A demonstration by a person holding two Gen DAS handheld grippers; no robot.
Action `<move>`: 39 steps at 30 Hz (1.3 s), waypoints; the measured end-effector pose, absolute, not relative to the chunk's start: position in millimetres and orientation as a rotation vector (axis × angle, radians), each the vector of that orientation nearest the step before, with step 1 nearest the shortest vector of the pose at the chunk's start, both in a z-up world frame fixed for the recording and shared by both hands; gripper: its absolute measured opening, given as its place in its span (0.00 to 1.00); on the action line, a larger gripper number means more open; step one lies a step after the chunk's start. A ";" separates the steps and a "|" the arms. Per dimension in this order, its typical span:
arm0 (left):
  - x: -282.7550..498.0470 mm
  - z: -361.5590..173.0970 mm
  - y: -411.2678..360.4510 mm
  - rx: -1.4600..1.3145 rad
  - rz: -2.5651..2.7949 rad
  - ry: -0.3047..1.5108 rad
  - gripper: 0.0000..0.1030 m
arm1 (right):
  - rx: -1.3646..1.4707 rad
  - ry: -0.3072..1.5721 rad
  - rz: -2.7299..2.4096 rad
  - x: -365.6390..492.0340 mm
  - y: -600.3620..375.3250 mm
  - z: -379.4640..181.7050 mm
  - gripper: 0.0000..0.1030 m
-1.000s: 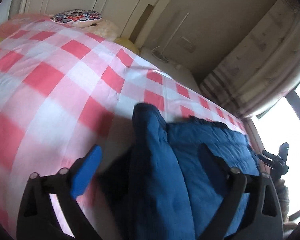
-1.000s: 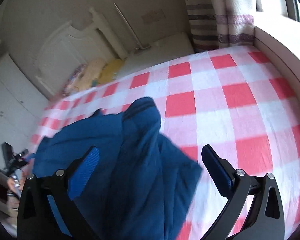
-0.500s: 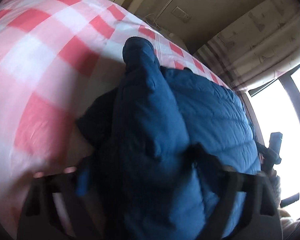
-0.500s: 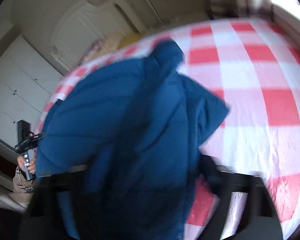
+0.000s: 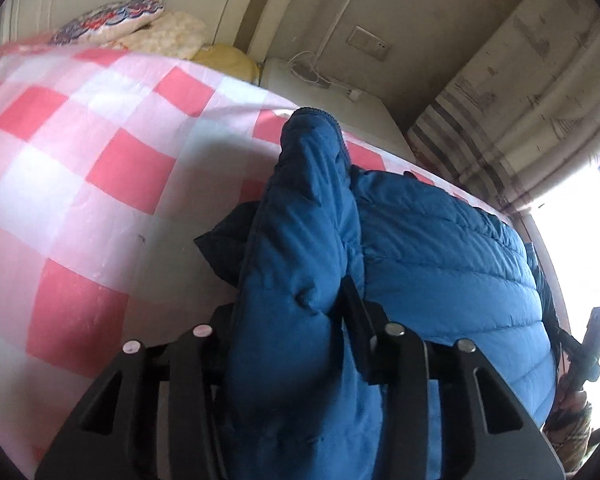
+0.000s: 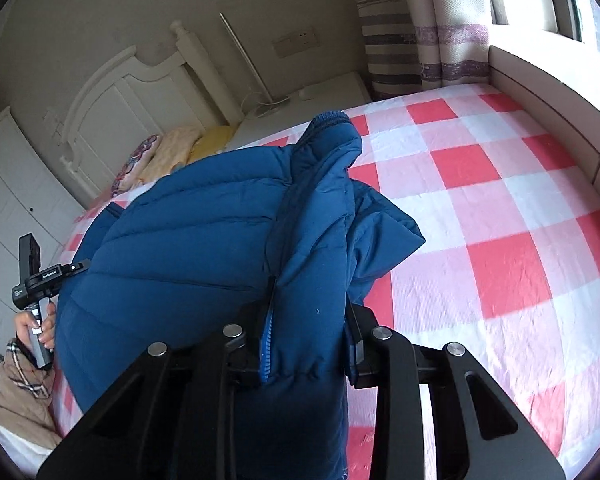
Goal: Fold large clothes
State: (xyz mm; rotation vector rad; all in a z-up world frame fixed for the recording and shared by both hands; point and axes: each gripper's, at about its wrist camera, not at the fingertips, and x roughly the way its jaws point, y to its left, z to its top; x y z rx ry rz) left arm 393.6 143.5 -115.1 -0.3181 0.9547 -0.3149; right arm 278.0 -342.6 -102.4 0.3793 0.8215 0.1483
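Note:
A blue quilted puffer jacket [image 5: 440, 248] lies on the bed with a red and white checked sheet [image 5: 100, 168]. My left gripper [image 5: 288, 320] is shut on a jacket sleeve [image 5: 304, 216] that runs forward from its jaws. In the right wrist view the same jacket [image 6: 188, 240] spreads to the left. My right gripper [image 6: 308, 332] is shut on the other sleeve [image 6: 320, 208], whose ribbed cuff points toward the headboard.
A white headboard [image 6: 132, 96] and pillows [image 5: 140, 28] stand at the bed's far end, with a white nightstand [image 5: 332, 100] and striped curtains [image 6: 400, 28] beyond. Another gripper in a hand [image 6: 36, 280] shows at the bed's left edge. The checked sheet [image 6: 520, 240] extends right.
Both grippers were open above the jacket one second ago. They have come down and closed, each on a sleeve.

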 end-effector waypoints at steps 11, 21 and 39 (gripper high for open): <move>335.9 -20.1 131.0 -0.091 -0.180 0.598 0.97 | 0.165 0.744 0.029 283.8 -327.6 -37.8 0.89; 405.9 -31.1 -11.6 0.130 -0.225 0.729 0.97 | -0.053 0.799 0.186 401.2 -203.3 -44.4 0.49; 466.0 -126.6 -37.4 0.186 -0.218 0.874 0.98 | -0.131 0.876 0.219 454.7 -170.6 -115.9 0.50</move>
